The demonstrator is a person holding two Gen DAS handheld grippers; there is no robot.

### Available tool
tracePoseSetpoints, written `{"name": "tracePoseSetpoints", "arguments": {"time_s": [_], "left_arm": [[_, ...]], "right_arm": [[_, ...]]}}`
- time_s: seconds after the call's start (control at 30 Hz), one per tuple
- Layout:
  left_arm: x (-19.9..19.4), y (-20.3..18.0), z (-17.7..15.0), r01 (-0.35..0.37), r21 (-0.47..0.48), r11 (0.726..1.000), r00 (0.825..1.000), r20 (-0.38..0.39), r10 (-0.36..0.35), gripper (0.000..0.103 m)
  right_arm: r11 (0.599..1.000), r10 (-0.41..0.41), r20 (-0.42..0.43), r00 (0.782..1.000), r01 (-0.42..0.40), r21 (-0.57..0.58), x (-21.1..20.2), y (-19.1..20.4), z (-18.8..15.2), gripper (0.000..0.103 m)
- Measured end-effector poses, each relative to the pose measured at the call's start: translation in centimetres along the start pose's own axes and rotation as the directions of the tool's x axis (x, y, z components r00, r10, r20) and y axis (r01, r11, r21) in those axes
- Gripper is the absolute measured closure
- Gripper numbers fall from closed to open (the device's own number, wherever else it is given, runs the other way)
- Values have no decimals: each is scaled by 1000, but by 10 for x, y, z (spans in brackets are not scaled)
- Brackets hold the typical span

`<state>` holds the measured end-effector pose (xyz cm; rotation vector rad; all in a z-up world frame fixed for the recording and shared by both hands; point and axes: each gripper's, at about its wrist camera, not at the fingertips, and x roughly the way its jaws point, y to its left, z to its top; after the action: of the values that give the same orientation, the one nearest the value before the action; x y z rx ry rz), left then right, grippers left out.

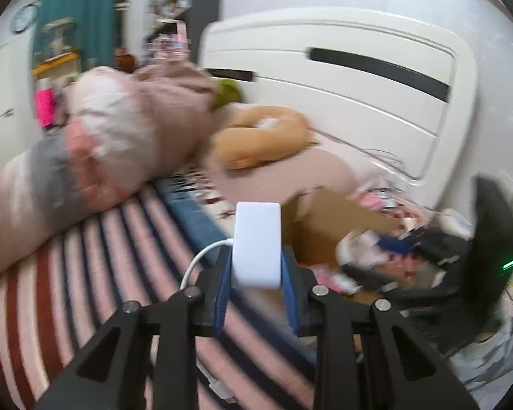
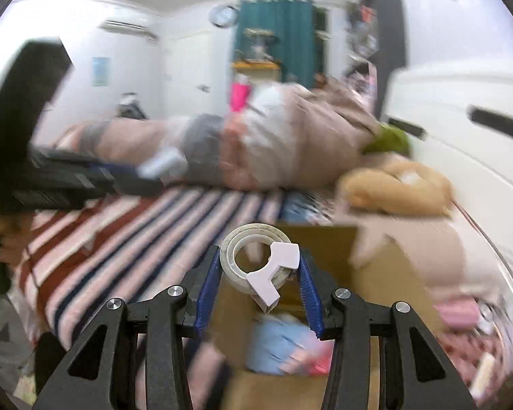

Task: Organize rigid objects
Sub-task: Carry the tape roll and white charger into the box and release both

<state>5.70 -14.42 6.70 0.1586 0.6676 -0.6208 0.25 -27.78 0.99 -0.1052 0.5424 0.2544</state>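
Observation:
My left gripper (image 1: 255,266) is shut on a white rounded charger block (image 1: 256,244) with a white cable (image 1: 201,261) trailing off its left side, held above the striped bedspread (image 1: 85,273). My right gripper (image 2: 260,273) is shut on a white tape roll in a white dispenser (image 2: 260,261), held over an open cardboard box (image 2: 328,249). Blue and pink items (image 2: 284,348) lie inside the box. The left gripper also shows in the right wrist view (image 2: 154,167) at the left, blurred, with the charger in it.
A person in a pink hoodie (image 1: 136,119) lies across the bed. A tan plush toy (image 1: 263,136) rests by the white headboard (image 1: 359,78). The cardboard box (image 1: 328,225) and cluttered items (image 1: 393,249) sit at right. Both views are motion-blurred.

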Motion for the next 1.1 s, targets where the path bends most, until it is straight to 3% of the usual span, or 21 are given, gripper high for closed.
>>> {"name": "tracePoseSetpoints", "arguments": {"time_s": [0.2,0.53,0.67,0.87,1.1], "left_arm": [[66,-57,28,111,76,991,984,-147,-99,79],[125,-72,25,124,85,989,942,-323,-91,79],[149,-72,21,90,100,991,917,-395,-44,78],[169,-68,15,50,114,992,892,-452,7,79],[164,-65,15,46,114,992,895,-446,9,77]], "right_arm": [[998,-31,-150,988,39,48,26,-40,-34,63],[997,-31,-195,980,43,60,37,-56,-50,63],[997,-21,-198,980,35,70,35,-56,-52,63],[998,-19,-208,978,31,55,38,-53,-53,62],[998,-21,-209,978,32,49,37,-52,-51,56]]}}
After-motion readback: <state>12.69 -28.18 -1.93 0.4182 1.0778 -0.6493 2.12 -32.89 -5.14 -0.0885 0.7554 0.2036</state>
